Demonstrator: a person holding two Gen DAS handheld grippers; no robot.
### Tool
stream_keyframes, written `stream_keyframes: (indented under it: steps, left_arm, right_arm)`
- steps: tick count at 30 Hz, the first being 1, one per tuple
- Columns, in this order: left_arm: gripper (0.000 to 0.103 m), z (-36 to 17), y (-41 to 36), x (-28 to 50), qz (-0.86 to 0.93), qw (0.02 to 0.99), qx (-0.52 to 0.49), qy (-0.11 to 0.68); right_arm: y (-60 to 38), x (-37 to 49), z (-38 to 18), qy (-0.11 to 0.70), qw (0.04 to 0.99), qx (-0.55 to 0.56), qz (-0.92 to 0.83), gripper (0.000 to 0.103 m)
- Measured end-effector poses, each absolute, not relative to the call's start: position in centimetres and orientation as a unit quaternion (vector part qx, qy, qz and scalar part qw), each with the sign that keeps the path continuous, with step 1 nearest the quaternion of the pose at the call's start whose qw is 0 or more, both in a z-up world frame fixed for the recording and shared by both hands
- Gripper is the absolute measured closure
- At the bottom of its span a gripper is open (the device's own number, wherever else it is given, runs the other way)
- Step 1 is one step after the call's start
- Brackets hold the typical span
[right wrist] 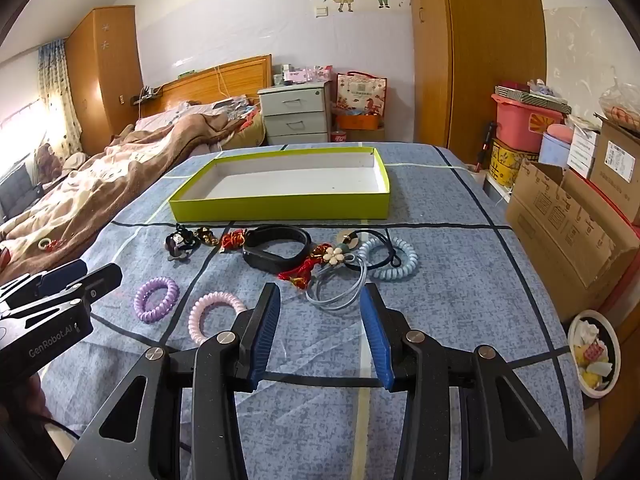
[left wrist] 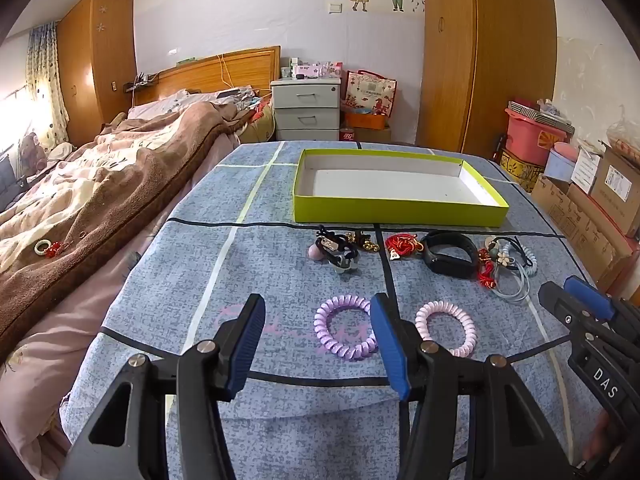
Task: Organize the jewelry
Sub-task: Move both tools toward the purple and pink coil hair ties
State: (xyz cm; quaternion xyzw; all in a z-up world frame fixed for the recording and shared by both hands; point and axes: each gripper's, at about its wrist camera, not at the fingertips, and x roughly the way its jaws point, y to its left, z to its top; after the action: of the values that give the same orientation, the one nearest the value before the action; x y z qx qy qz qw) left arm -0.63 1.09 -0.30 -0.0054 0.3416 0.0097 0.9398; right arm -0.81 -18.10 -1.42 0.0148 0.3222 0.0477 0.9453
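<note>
- Left gripper (left wrist: pixel 318 312): wide open, empty, hovering above the blue patterned cloth-covered bench (left wrist: pixel 256 272), just short of the purple spiral hair tie (left wrist: pixel 346 327).
- Right gripper (right wrist: pixel 320 300): wide open, empty, above the bench near the pale blue looped cord (right wrist: pixel 340 294).
- Pink spiral hair tie (right wrist: pixel 214 316) lying just beside the purple one.
- Black wristband (right wrist: pixel 276 250), red knotted cords (right wrist: pixel 234 239) and light blue coiled hair tie (right wrist: pixel 394 262) in a row in front of the empty lime-green shallow cardboard box (right wrist: pixel 280 204).

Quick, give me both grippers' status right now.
Left gripper: jaws open, holding nothing, above the purple coil hair tie.
Right gripper: jaws open, holding nothing.
</note>
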Motion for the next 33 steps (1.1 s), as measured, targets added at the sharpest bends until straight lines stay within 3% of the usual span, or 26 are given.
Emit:
stream_keyframes:
  steps: [33]
  left_arm:
    - [0.046, -0.4, 2.8, 0.1, -0.03, 0.932, -0.035, 0.36]
  right_arm:
    - [-17.1, 0.3, -2.3, 0.344, 0.933, 0.02, 0.1, 0.06]
